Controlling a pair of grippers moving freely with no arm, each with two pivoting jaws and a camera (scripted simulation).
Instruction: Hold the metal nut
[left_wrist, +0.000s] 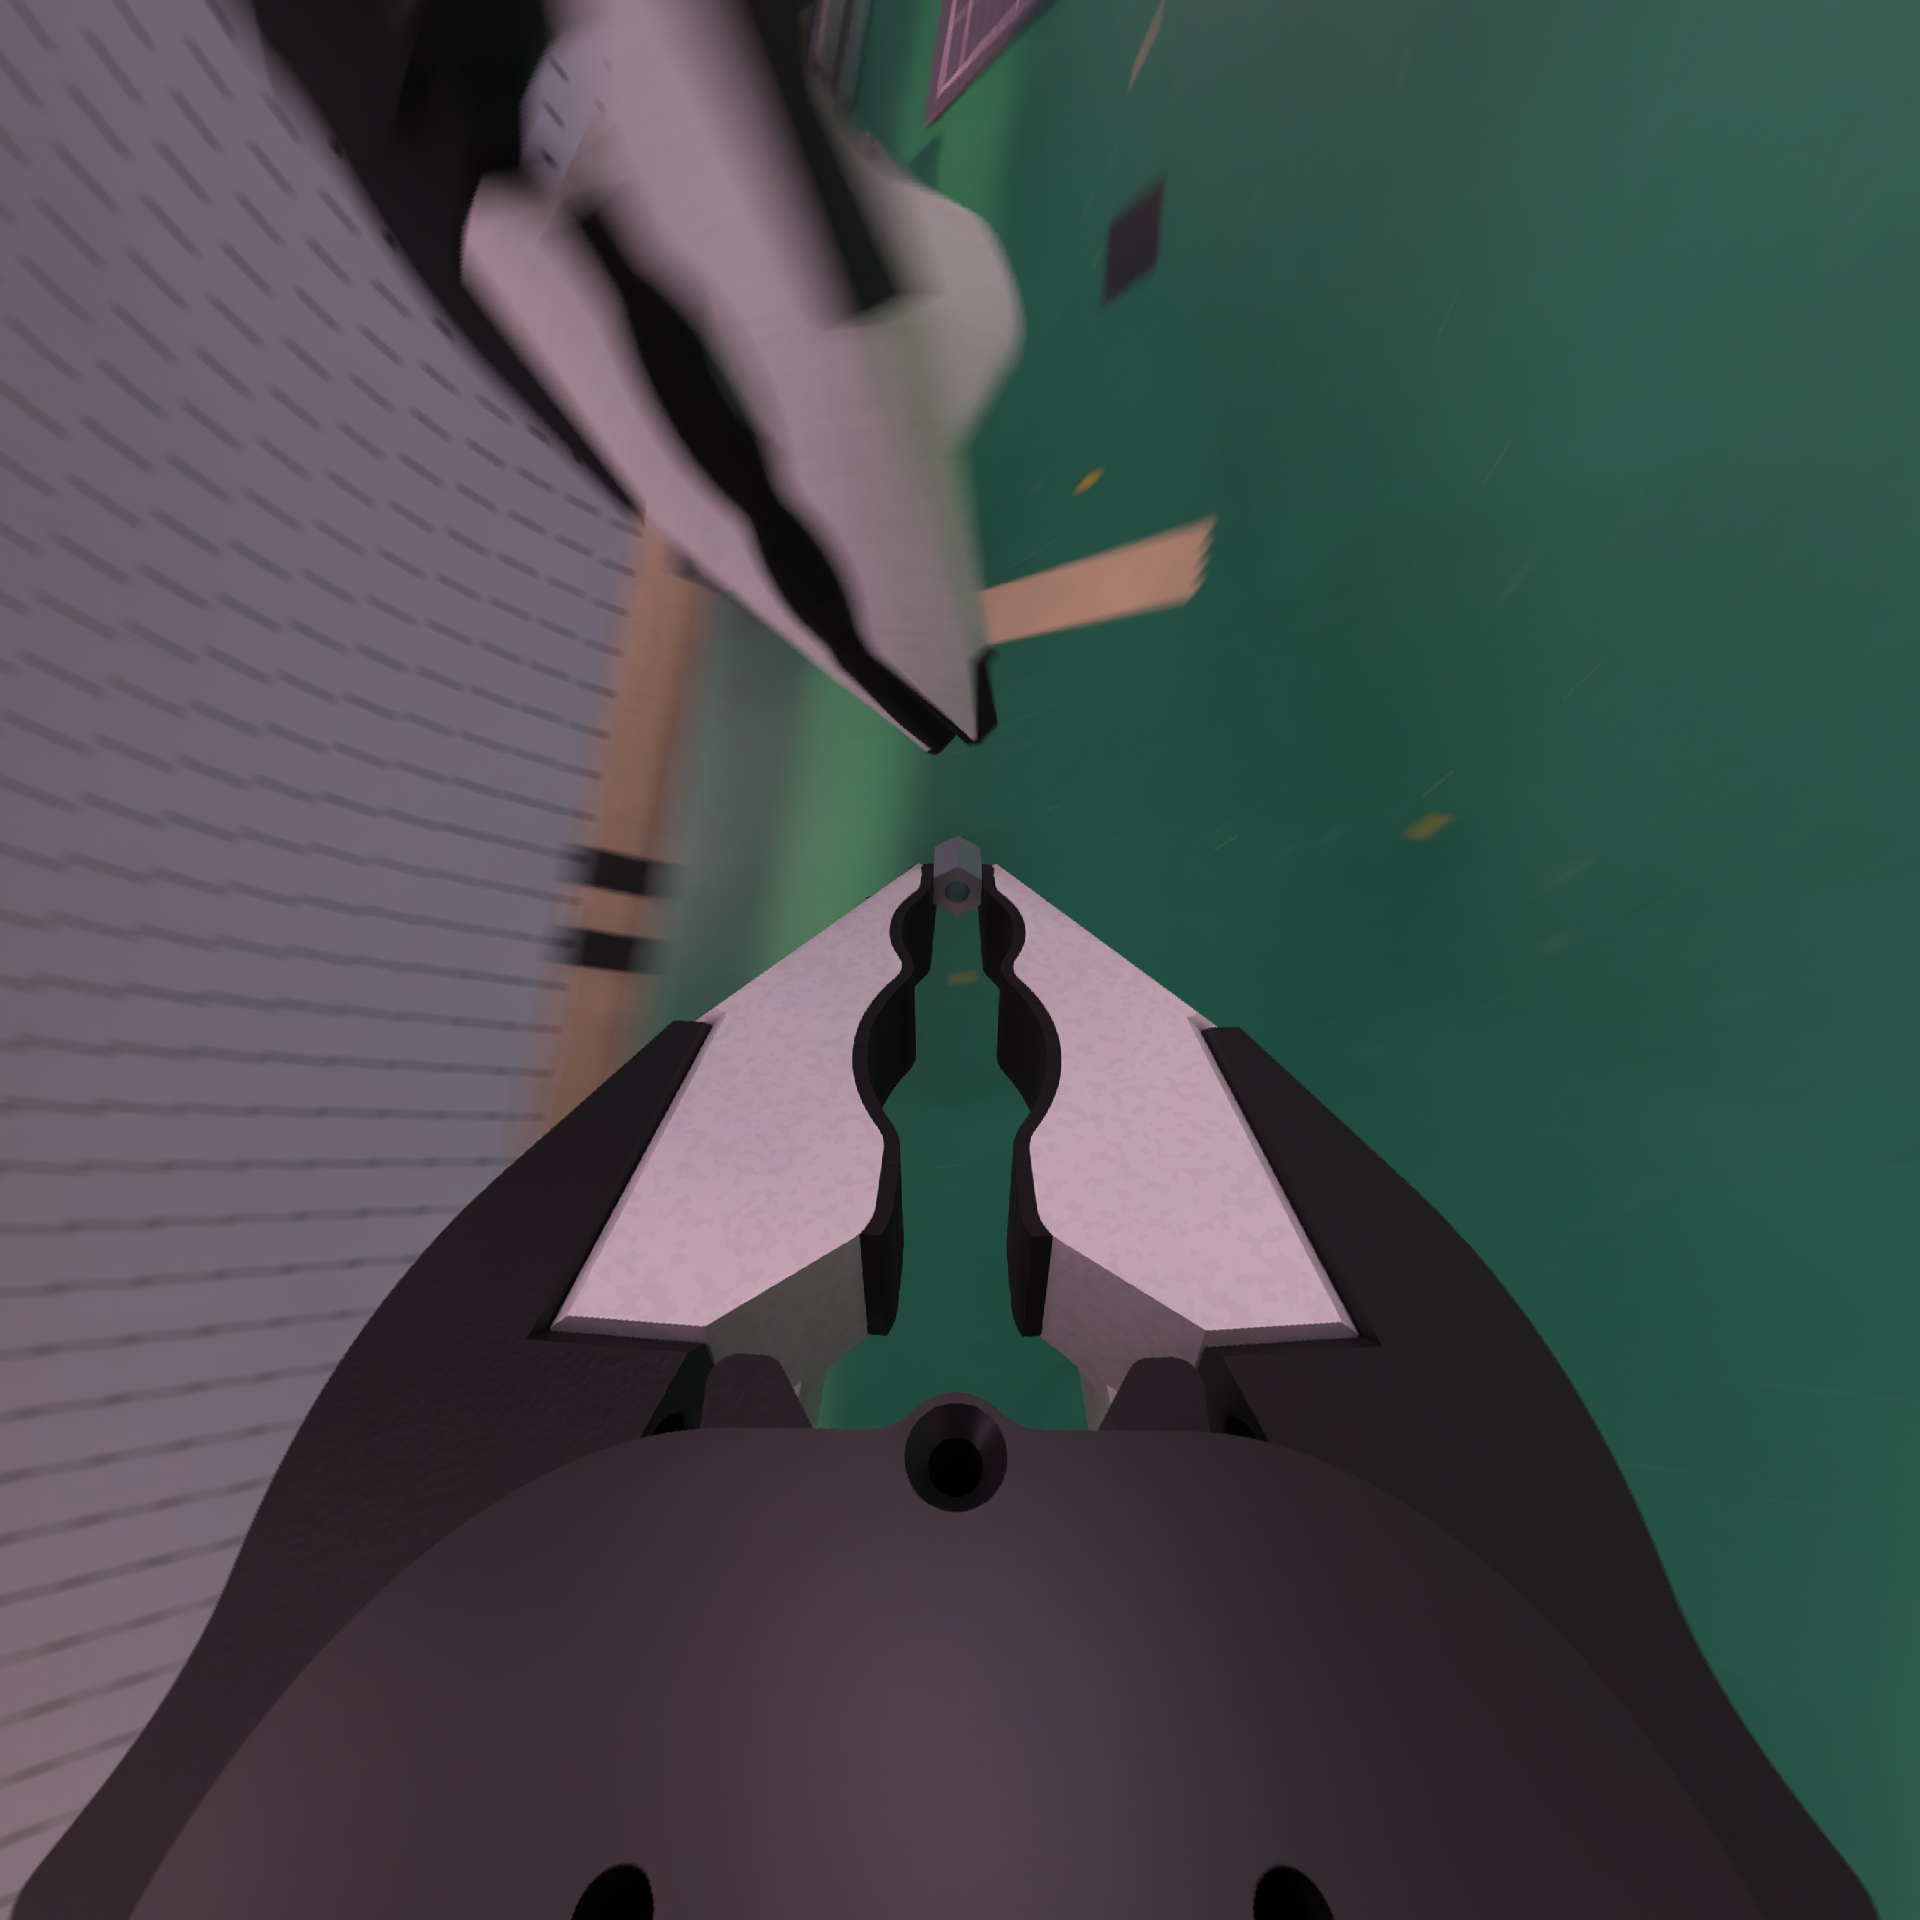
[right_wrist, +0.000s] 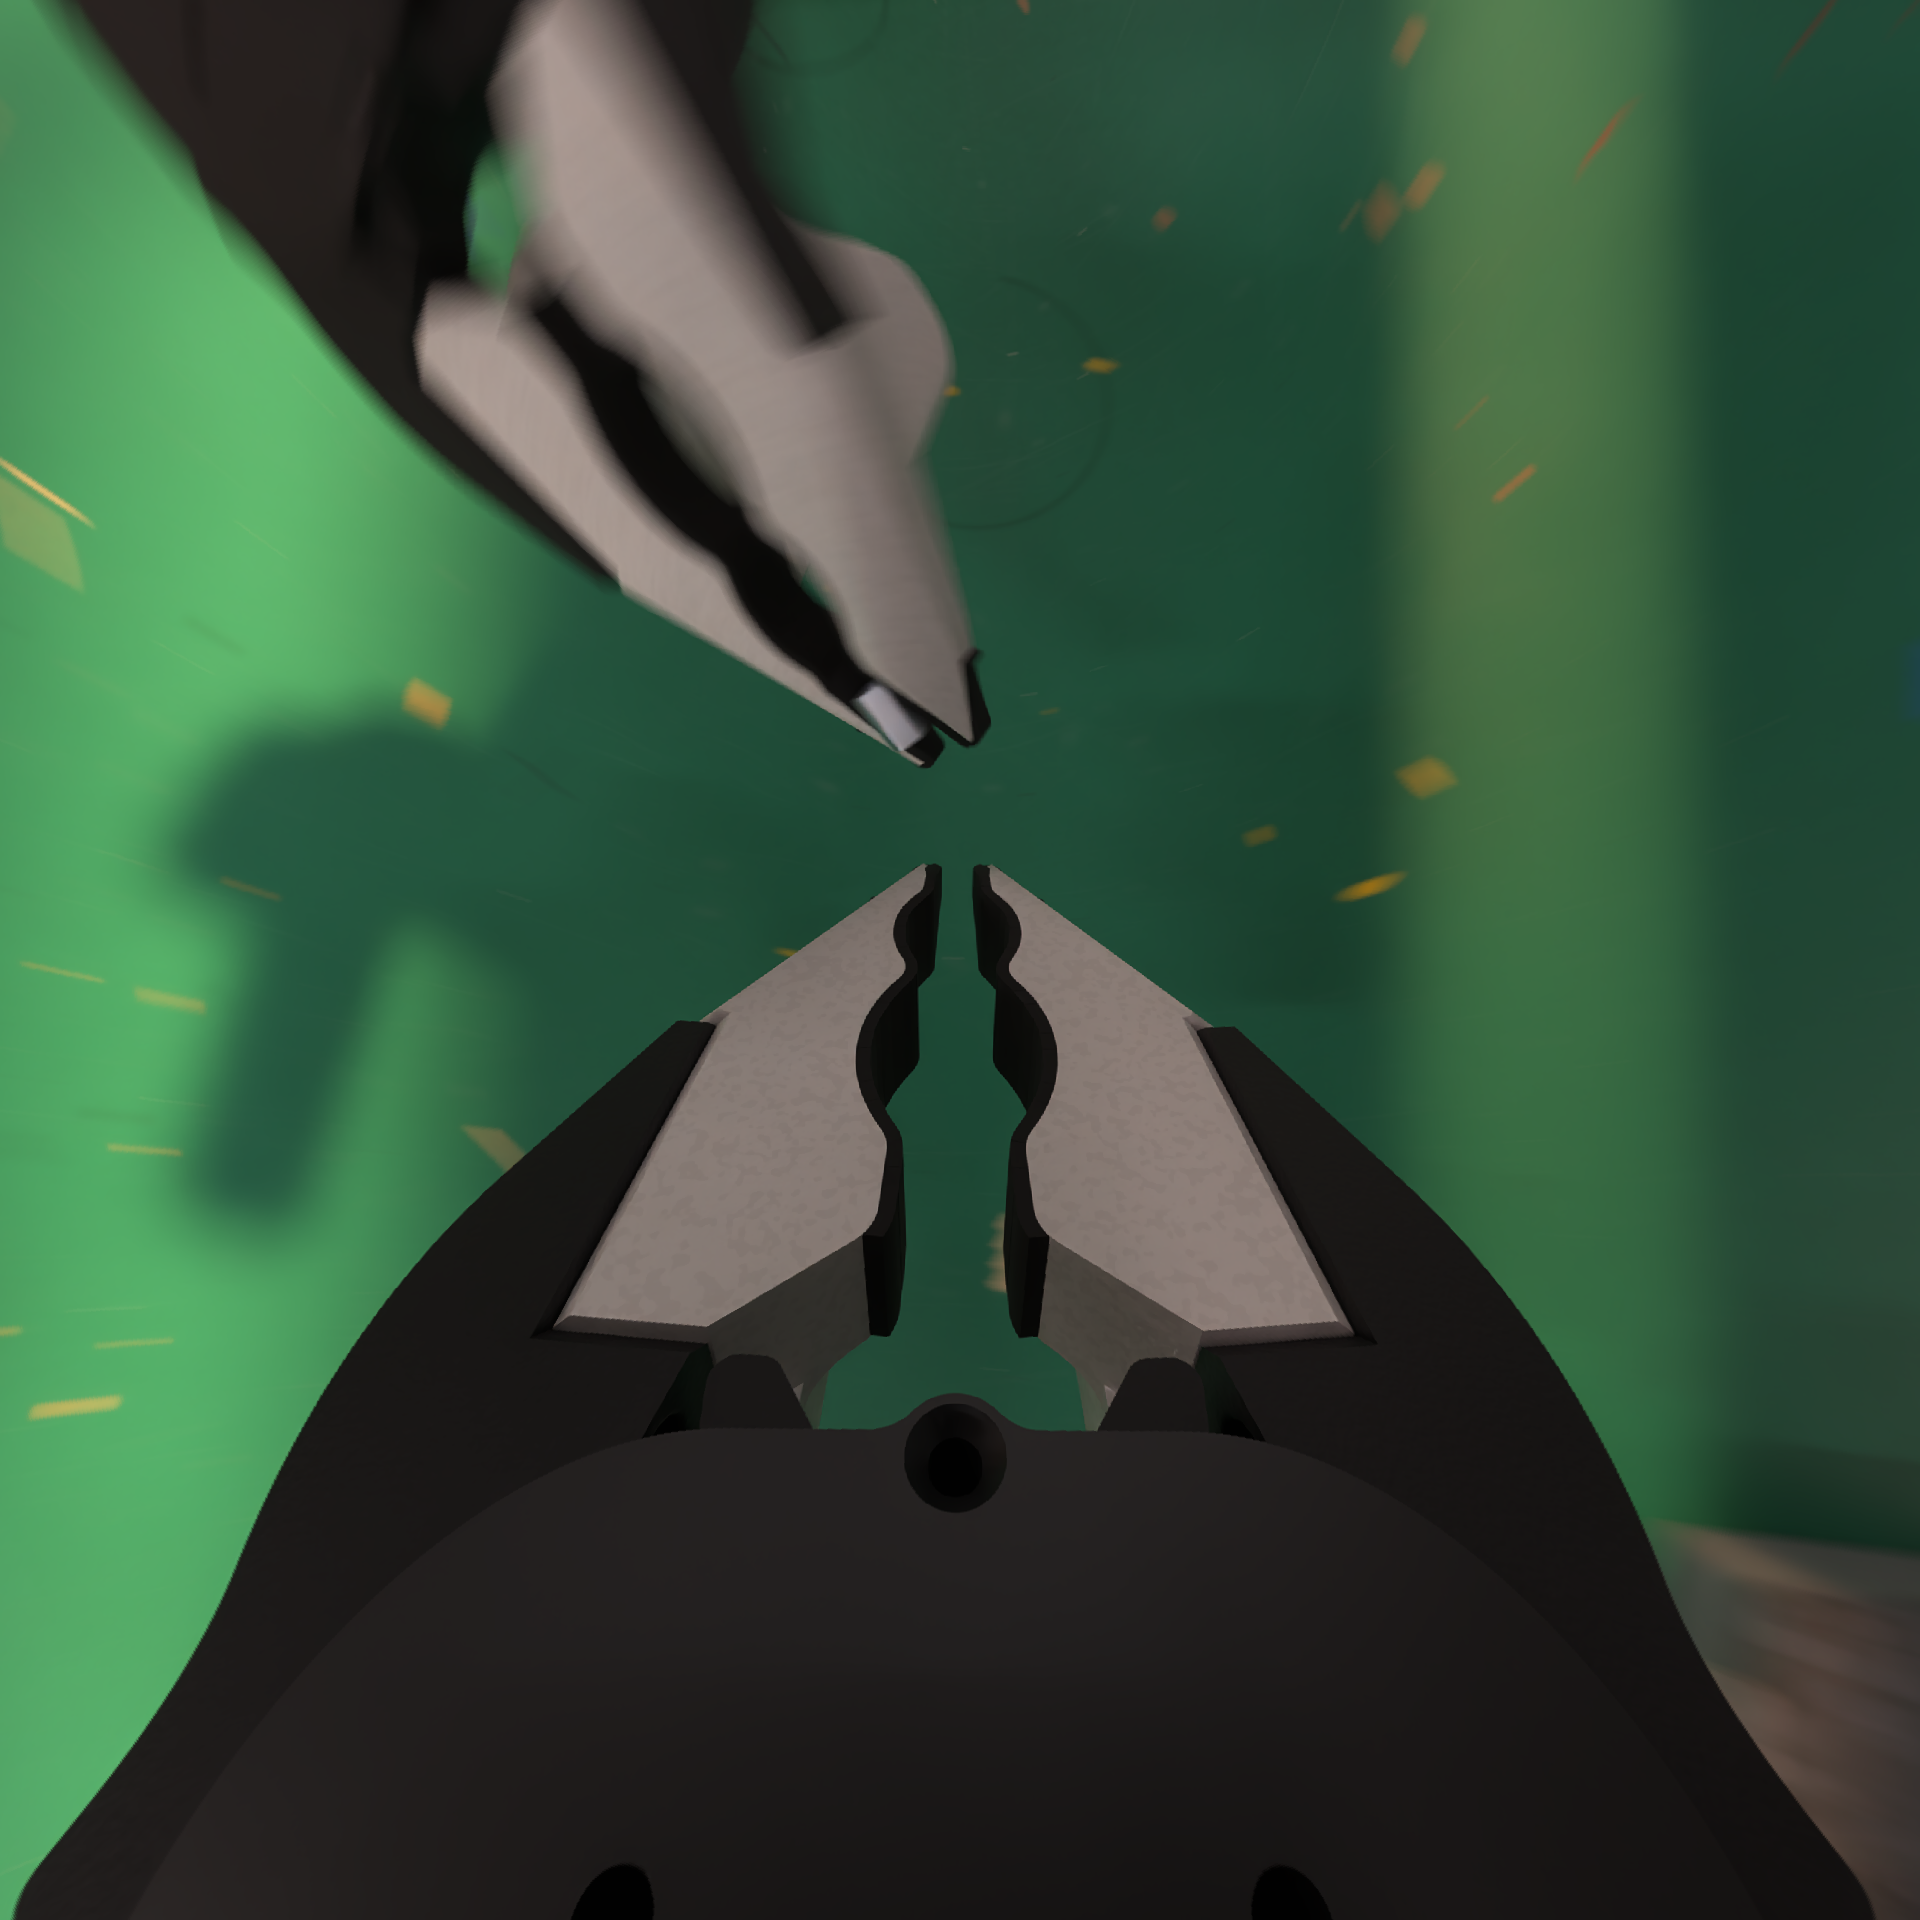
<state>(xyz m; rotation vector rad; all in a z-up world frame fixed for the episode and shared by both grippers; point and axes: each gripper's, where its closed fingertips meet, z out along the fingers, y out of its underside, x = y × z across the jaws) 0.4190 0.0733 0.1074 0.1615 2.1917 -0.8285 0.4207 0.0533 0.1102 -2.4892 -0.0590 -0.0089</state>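
Observation:
The metal nut (left_wrist: 954, 885) is a small grey hex piece with a round hole. My left gripper (left_wrist: 956, 883) is shut on it, pinching it between the very tips of its fingers. In the right wrist view the left gripper (right_wrist: 935, 732) comes in from the upper left, and the nut (right_wrist: 891, 719) shows as a shiny piece at its tips. My right gripper (right_wrist: 957, 881) holds nothing, with only a thin slit between its tips. It faces the left gripper tip to tip across a short gap. It also shows in the left wrist view (left_wrist: 958, 727).
A green surface (left_wrist: 1455, 935) with small orange flecks lies behind both grippers. A pale grey wall with dark dashes (left_wrist: 260, 727) fills the left. A tan strip (left_wrist: 1101, 582) and a tan edge with black bands (left_wrist: 613, 904) lie beyond.

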